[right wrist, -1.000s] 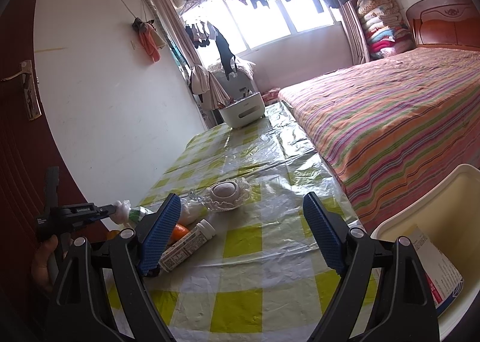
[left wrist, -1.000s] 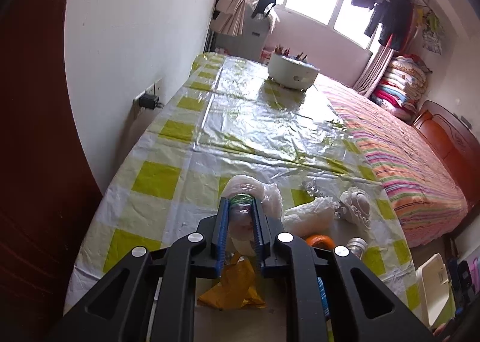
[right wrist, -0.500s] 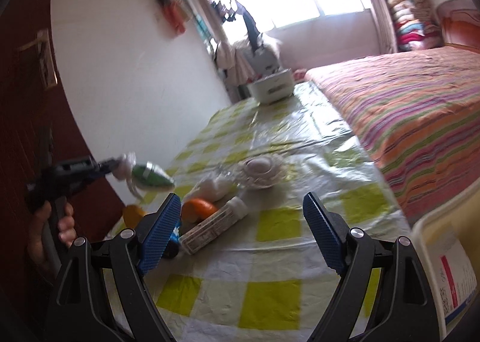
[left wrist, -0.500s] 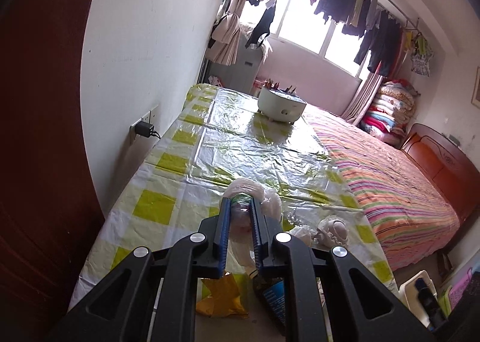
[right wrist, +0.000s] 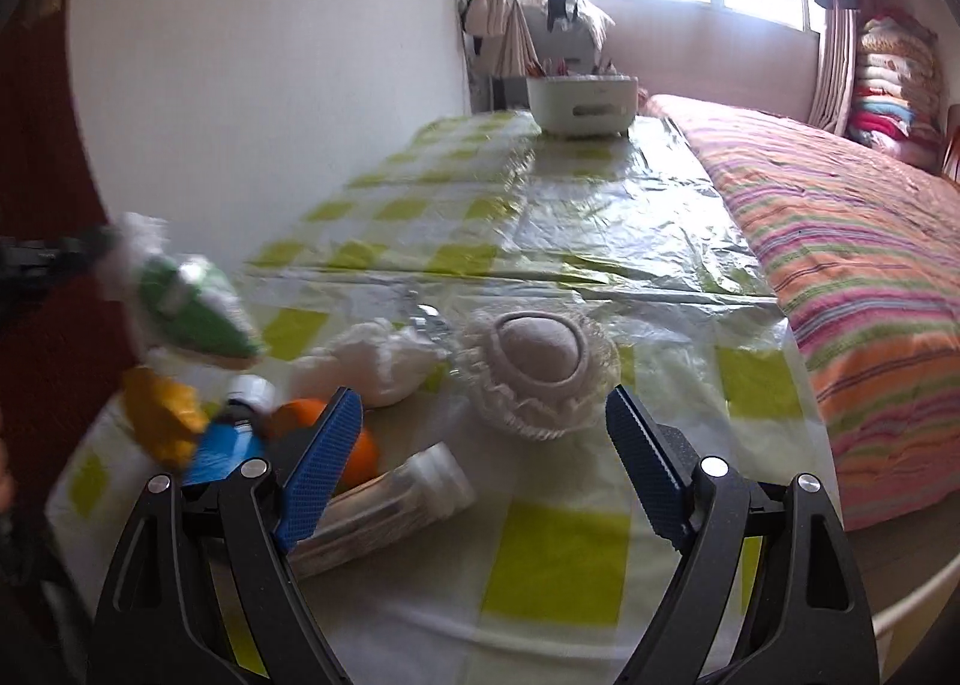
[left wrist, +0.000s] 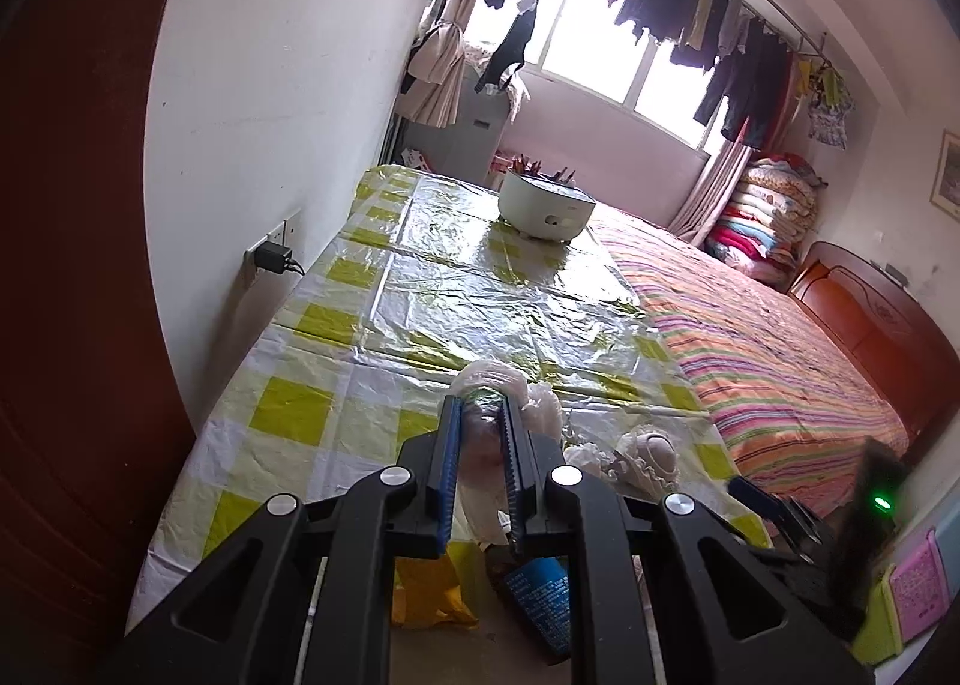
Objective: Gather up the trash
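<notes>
My left gripper (left wrist: 480, 427) is shut on a clear plastic bag with a green and white wrapper (left wrist: 487, 385) and holds it above the table; the bag also shows in the right wrist view (right wrist: 192, 313), hanging at the left. My right gripper (right wrist: 483, 448) is open and empty, low over the trash pile. Below it lie a white tube bottle (right wrist: 384, 511), an orange fruit (right wrist: 354, 445), a blue packet (right wrist: 225, 451), a yellow wrapper (right wrist: 162, 415), crumpled white tissue (right wrist: 372, 361) and a round white foam-netted item (right wrist: 534, 361).
The table carries a yellow-checked plastic cloth (left wrist: 420, 289). A white pot (left wrist: 546, 205) stands at its far end. A bed with a striped cover (right wrist: 852, 265) runs along the right. A wall with a plugged socket (left wrist: 270, 259) is on the left.
My left gripper has lifted the bag higher above the table. My right gripper has moved forward and left, away from the white bin, toward the trash pile.
</notes>
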A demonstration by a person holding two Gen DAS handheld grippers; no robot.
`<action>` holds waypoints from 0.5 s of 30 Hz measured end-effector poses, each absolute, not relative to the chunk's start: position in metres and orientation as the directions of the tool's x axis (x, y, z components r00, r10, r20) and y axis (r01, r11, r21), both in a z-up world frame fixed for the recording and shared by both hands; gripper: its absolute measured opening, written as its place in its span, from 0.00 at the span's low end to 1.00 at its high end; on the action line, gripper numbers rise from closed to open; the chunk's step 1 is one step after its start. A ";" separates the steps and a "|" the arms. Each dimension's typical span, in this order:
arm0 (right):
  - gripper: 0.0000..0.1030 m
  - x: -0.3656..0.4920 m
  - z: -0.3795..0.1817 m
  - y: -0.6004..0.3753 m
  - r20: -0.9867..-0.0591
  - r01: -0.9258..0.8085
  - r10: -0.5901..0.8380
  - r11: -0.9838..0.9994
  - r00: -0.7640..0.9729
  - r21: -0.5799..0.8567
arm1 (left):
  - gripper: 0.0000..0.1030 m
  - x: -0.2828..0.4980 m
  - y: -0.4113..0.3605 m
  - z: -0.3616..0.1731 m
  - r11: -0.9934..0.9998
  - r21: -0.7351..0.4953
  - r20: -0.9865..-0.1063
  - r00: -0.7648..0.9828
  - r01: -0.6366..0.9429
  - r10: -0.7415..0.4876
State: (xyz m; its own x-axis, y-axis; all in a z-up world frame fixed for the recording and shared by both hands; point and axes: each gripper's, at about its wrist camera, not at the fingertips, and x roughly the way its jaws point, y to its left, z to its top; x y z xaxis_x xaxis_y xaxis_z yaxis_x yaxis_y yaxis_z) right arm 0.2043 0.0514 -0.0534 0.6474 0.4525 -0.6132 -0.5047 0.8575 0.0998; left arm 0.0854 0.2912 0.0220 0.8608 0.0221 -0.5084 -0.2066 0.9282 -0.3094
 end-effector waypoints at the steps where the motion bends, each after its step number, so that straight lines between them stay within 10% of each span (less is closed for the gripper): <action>1: 0.80 0.211 -0.056 0.053 -0.619 -0.495 0.438 0.864 0.652 0.090 | 0.13 0.086 0.291 0.022 0.928 -0.311 -0.508 0.861 -0.205 0.020; 9: 0.78 0.264 -0.082 0.073 -0.722 -0.482 0.359 0.875 0.592 0.040 | 0.13 0.084 0.291 0.023 0.928 -0.317 -0.501 0.865 -0.194 0.010; 15: 0.57 0.272 -0.081 0.073 -0.735 -0.484 0.386 0.870 0.558 0.089 | 0.13 0.084 0.291 0.023 0.929 -0.318 -0.501 0.865 -0.192 0.007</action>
